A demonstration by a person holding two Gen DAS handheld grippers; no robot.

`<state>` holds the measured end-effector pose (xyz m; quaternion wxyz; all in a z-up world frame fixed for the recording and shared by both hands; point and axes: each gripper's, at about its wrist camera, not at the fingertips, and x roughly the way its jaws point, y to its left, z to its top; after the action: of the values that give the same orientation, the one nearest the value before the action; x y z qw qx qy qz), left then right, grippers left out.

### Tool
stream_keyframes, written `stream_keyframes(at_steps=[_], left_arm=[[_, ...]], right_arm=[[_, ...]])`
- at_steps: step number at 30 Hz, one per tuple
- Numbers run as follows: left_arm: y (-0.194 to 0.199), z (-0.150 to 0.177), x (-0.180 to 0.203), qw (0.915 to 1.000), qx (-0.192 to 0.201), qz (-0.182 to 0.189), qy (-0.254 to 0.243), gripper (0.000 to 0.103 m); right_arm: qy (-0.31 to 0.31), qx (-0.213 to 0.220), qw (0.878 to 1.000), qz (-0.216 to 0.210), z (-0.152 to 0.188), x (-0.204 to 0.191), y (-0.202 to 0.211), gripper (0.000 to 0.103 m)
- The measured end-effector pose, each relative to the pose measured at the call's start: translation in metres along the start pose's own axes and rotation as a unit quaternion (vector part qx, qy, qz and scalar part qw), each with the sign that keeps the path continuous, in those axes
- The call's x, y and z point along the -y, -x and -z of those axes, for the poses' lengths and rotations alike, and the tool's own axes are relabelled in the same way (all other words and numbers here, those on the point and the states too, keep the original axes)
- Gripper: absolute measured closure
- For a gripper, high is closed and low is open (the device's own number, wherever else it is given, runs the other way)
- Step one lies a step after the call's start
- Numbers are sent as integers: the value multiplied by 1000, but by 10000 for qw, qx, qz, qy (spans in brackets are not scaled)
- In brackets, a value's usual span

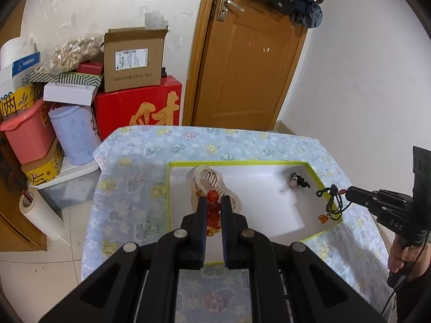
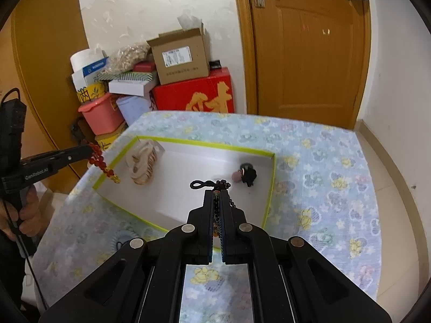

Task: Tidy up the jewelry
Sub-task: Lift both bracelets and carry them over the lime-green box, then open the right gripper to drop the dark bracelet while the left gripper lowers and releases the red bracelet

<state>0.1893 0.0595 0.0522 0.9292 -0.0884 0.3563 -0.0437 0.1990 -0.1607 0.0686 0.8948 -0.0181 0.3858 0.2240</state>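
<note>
My right gripper (image 2: pixel 216 196) is clamped on a dark beaded strand (image 2: pixel 219 184) above the green-rimmed white tray (image 2: pixel 270 183); my left gripper (image 2: pixel 90 149) grips red beads (image 2: pixel 101 161).

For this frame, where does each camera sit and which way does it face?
Left wrist: on the left claw, angled down at the box; claw shut on the red bead string.
Right wrist: on the right claw, angled down likewise; shut on the dark bead string.
Shared: box, floral cloth, door; each shows the other claw.
</note>
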Motion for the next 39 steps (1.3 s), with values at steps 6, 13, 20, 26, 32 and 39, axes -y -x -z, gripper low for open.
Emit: stream_keyframes(at_steps=[6,13,20,26,32,39], left_arm=[[-14,9,-4,9999,-170,-2,13,93],[-20,16,-6,9997,-262,14,23,93],[-30,23,-10,9989,-453,-63,45,93],[-33,31,-13,9984,-538,-143,85,93],[-29,39,-17,9982,-528,-235,157,93],[-21,43,-19,9982,-474,-316,183,93]], right_arm=[[-145,-328,9994,12,11,12,-28,100],[-201,-591,9980,127,19,20,-44,100],[-317,-756,9966,128,22,27,-52,99],[-237,-696,9972,134,22,22,-46,74],[-142,-628,9979,116,24,14,-36,64],[-117,-538,9985,50,25,8,-27,63]])
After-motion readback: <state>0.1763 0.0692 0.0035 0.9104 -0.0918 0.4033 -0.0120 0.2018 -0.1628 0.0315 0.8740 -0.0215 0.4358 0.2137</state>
